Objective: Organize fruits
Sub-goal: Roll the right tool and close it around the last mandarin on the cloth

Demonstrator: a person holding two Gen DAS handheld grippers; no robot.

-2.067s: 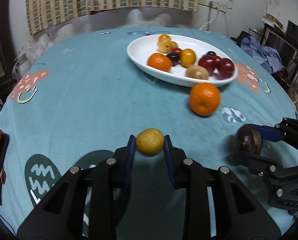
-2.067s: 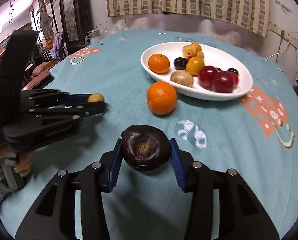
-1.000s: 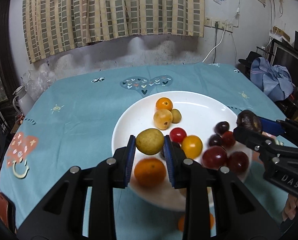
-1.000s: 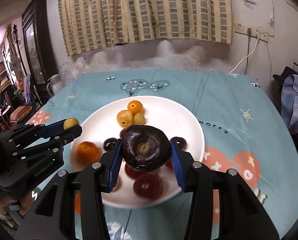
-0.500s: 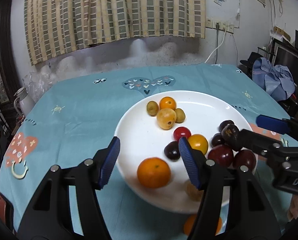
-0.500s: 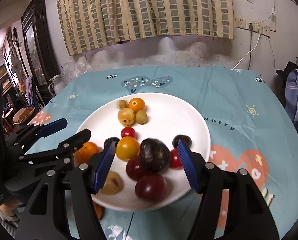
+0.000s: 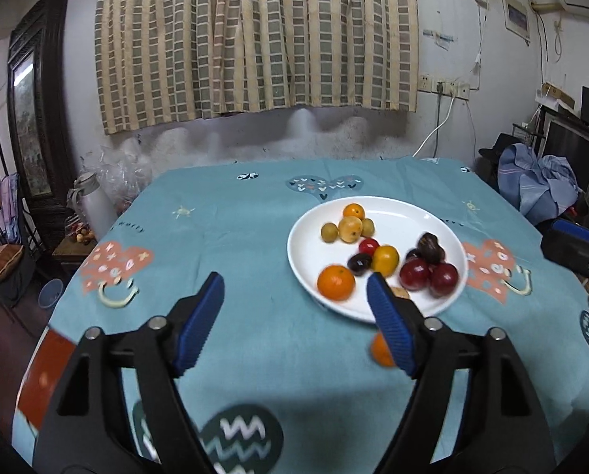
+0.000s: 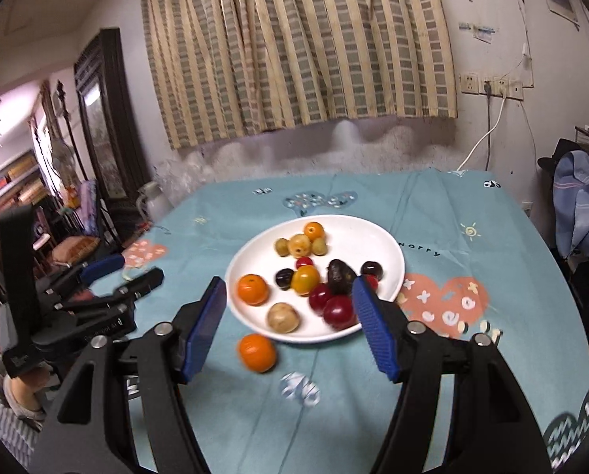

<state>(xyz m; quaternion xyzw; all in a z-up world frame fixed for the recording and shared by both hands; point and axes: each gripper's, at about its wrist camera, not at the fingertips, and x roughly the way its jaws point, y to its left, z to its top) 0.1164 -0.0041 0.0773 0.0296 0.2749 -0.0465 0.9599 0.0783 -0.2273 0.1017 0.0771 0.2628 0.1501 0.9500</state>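
A white plate [image 7: 294,245] [image 8: 235,276] on the teal tablecloth holds several fruits. Among them are a small yellow-green fruit [image 7: 329,232] [image 8: 282,246] and a dark purple fruit [image 7: 430,245] [image 8: 340,275]. One orange [image 8: 257,352] lies on the cloth in front of the plate; in the left wrist view this orange [image 7: 379,351] is partly hidden by a finger. My left gripper [image 7: 294,288] [image 8: 134,270] hangs left of the plate, its jaws opening with nothing between them. My right gripper [image 8: 288,288] is in front of the plate, jaws also opening and empty.
A white thermos [image 7: 93,201] stands beyond the table's far left corner. Clothes [image 7: 539,189] are piled at the right. A red-brown object [image 7: 45,375] lies at the table's near left edge. A person's hand in a grey sleeve [image 8: 6,391] holds the left gripper.
Both grippers let go of their fruits, which now lie in the plate. Their jaws have spread wide, and both have pulled back and up from the plate.
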